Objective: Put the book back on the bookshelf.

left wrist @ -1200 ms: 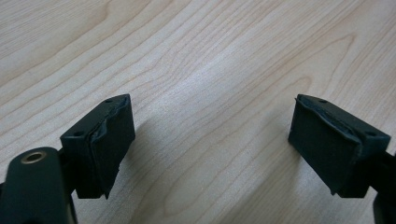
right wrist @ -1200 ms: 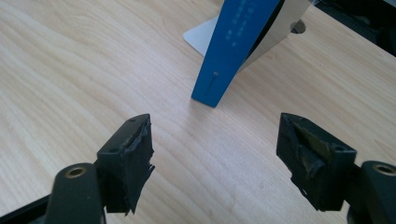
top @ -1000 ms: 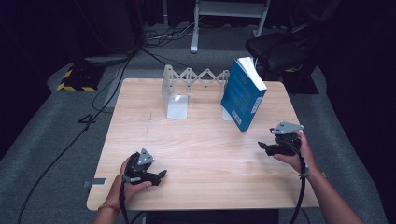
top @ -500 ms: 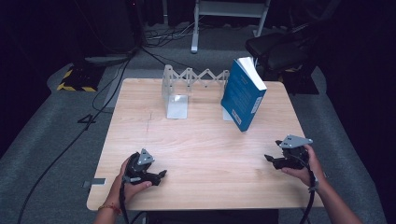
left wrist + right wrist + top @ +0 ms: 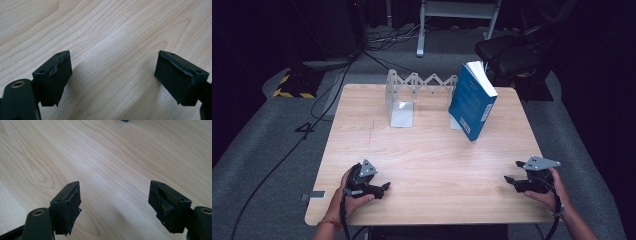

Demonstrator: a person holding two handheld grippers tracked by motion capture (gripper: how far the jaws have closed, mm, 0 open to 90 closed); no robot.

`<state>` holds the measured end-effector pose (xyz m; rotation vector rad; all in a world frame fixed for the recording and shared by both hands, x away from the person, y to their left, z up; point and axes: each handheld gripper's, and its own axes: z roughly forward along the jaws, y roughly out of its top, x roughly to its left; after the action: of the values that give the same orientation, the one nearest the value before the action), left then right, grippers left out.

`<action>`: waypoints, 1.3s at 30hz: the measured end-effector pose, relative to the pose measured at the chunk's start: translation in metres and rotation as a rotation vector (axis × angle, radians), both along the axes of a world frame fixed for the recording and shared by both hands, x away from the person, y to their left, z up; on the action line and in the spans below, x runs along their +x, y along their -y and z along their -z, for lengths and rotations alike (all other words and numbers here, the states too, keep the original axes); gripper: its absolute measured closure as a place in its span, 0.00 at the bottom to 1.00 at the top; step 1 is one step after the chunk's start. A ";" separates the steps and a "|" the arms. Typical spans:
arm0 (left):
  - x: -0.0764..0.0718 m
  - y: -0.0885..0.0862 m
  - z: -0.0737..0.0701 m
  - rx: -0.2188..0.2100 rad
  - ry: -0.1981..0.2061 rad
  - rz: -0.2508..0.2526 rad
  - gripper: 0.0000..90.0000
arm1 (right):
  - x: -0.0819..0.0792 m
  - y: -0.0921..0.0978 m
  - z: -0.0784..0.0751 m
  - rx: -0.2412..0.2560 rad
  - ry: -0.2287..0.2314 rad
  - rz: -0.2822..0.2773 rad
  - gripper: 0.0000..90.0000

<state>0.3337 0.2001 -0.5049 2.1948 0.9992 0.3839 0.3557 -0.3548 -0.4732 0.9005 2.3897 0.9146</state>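
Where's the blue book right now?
High view: the blue book stands tilted at the table's far right, against the right end of the white folding rack.

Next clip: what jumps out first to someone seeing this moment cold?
The blue book standing tilted at the far right of the wooden table, leaning at the end of a white accordion book rack. Near the front edge, the left gripper and right gripper rest low, jaws wide open and holding nothing.

Open table point(image 5: 432, 160) between hands; leaning book point(image 5: 472, 102), folding rack point(image 5: 412, 90) at rear.
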 end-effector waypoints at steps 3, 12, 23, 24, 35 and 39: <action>0.000 0.000 0.000 0.000 0.001 -0.001 0.16 | -0.005 0.009 0.004 0.024 -0.006 0.009 0.29; 0.000 0.000 0.000 0.000 0.001 -0.001 0.16 | -0.017 0.033 0.012 0.078 -0.025 0.069 0.28; 0.000 0.000 0.000 0.000 0.001 -0.002 0.16 | -0.017 0.043 0.024 0.121 -0.053 0.110 0.28; 0.000 0.000 0.000 0.000 0.001 -0.002 0.16 | -0.017 0.043 0.024 0.121 -0.053 0.110 0.28; 0.000 0.000 0.000 0.000 0.000 -0.001 0.16 | -0.017 0.046 0.031 0.144 -0.068 0.123 0.25; 0.000 0.000 0.000 0.001 -0.001 0.002 0.16 | -0.017 0.046 0.031 0.144 -0.067 0.123 0.25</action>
<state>0.3339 0.2002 -0.5048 2.1963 0.9978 0.3829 0.3389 -0.4009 -0.5041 1.1349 2.3172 1.0333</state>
